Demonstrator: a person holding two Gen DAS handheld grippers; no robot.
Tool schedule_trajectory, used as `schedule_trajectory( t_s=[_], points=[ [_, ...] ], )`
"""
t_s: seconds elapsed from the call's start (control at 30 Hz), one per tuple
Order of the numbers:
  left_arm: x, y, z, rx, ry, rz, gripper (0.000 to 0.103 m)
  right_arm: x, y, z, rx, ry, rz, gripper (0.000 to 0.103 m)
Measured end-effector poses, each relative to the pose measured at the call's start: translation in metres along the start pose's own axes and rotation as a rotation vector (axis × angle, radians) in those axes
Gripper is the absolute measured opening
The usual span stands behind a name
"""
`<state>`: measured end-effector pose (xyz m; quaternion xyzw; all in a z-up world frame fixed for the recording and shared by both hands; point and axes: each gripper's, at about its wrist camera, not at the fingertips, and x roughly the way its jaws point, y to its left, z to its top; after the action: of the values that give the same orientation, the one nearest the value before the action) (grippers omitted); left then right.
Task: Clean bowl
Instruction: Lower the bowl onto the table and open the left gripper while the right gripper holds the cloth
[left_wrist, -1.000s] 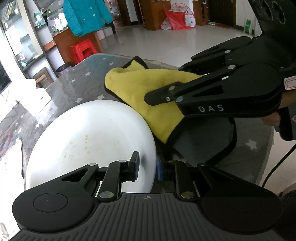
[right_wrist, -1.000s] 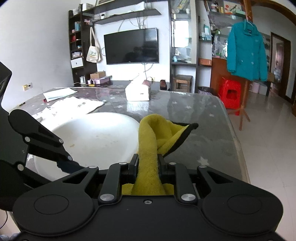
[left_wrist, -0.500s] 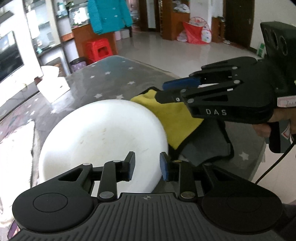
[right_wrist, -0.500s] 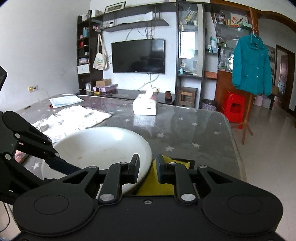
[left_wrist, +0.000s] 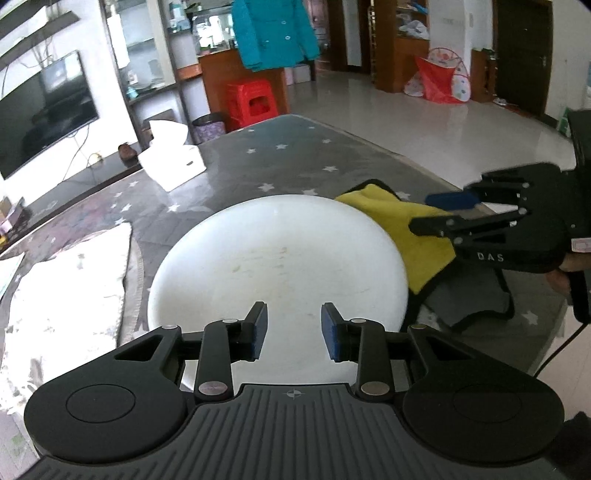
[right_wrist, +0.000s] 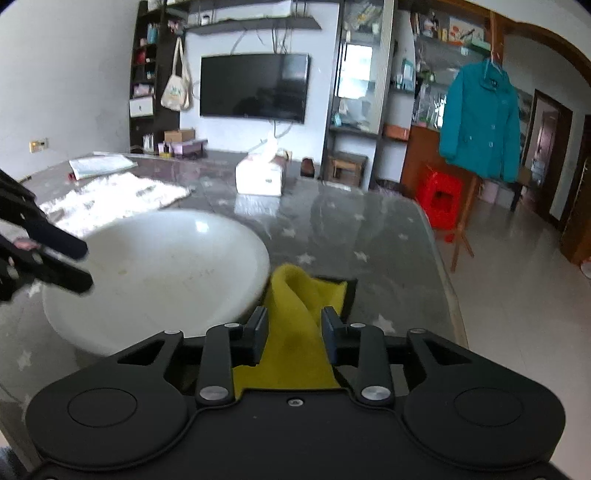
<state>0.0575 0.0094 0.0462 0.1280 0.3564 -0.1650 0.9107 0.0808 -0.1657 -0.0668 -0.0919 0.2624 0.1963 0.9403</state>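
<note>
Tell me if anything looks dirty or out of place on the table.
The white bowl has faint brownish smears inside. The yellow cloth lies crumpled beside it, one edge against the rim. Nothing looks spilled or broken.

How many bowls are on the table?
1. The white bowl sits on the star-patterned table, right beside the yellow cloth. No other bowl shows in either view.

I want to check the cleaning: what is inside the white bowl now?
Inside the white bowl only faint brownish smears show; nothing else lies there. The left gripper, jaws opening and empty, covers its near rim. The yellow cloth lies outside.
</note>
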Motion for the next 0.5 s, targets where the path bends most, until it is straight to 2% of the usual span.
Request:
schedule_trajectory(
  t_s=[0.1,0.27,0.5],
  points=[
    [-0.001,0.002,-0.002,-0.013,0.002,0.021,0.035,0.007,0.000,-0.004,0.019,0.025,0.007,0.040],
    [0.000,0.016,-0.004,-0.063,0.009,0.076,0.039,0.020,0.000,-0.011,0.019,0.069,0.016,0.040],
    [0.003,0.017,-0.005,-0.075,0.018,0.087,0.039,0.025,0.005,-0.016,-0.002,0.080,-0.001,0.040]
  ],
)
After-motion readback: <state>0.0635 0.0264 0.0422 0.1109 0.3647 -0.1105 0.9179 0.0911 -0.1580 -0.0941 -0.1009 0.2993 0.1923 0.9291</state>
